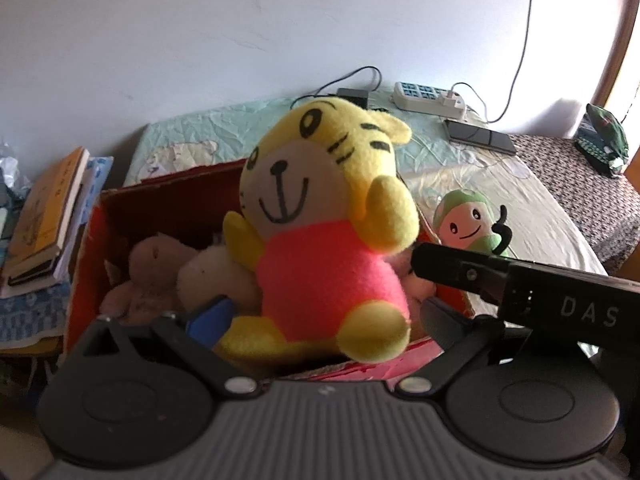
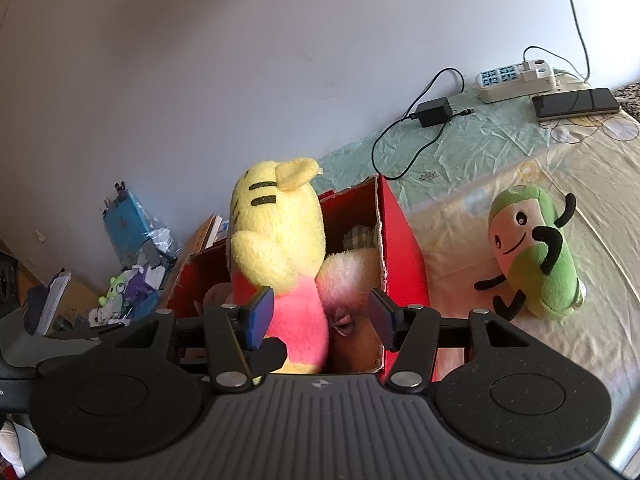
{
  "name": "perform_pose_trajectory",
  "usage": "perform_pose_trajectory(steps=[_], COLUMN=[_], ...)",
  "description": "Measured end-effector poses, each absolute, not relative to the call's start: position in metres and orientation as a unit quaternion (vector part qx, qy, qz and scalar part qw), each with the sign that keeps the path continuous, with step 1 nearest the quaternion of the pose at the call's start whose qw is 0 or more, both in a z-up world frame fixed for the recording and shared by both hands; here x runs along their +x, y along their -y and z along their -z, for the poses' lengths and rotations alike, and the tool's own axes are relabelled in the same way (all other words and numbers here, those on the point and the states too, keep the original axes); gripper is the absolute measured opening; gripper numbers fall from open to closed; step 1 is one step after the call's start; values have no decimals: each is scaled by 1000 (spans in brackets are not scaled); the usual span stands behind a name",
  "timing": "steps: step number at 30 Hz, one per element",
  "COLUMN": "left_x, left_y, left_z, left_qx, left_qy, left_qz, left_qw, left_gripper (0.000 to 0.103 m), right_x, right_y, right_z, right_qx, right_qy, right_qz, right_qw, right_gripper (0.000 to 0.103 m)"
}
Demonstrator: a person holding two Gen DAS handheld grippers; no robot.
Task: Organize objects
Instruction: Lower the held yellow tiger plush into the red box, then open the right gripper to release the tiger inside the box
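Here the yellow tiger plush is seen sitting upright at the near edge of the red box, directly ahead of the left gripper. The left jaws are spread wide and the toy is not pressed by either pad; it stands on its own between them. From the right gripper the plush is ahead and slightly left, against the left pad, with the other pad clear of it; these jaws are half spread and nothing is pinched. Other soft toys are packed in the box behind the tiger. A green plush lies on the bedsheet to the right of the box, well apart from both grippers. The release is judged done; the left gripper is best drawn straight back so the tiger is not tipped out, and the green plush taken next.
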State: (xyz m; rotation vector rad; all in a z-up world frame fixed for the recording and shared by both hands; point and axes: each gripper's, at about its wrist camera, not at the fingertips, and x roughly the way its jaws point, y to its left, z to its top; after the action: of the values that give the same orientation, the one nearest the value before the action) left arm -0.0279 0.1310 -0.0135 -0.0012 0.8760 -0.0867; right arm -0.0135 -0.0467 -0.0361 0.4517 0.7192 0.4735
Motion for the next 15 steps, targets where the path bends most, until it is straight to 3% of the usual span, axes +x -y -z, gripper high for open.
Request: perform_pose_trajectory(steps=[15], left_x=[-42], left_y=[-89], left_z=[-3], left_qx=[2], left_qy=[-414], left_qz=[-42], left_qw=[909], left_gripper=[101], right_x=[-5], right_y=[86], right_z=[28], right_qx=[203], right_qy=[-355], right_qz=[-289], right_qw=[866], right_gripper=[56])
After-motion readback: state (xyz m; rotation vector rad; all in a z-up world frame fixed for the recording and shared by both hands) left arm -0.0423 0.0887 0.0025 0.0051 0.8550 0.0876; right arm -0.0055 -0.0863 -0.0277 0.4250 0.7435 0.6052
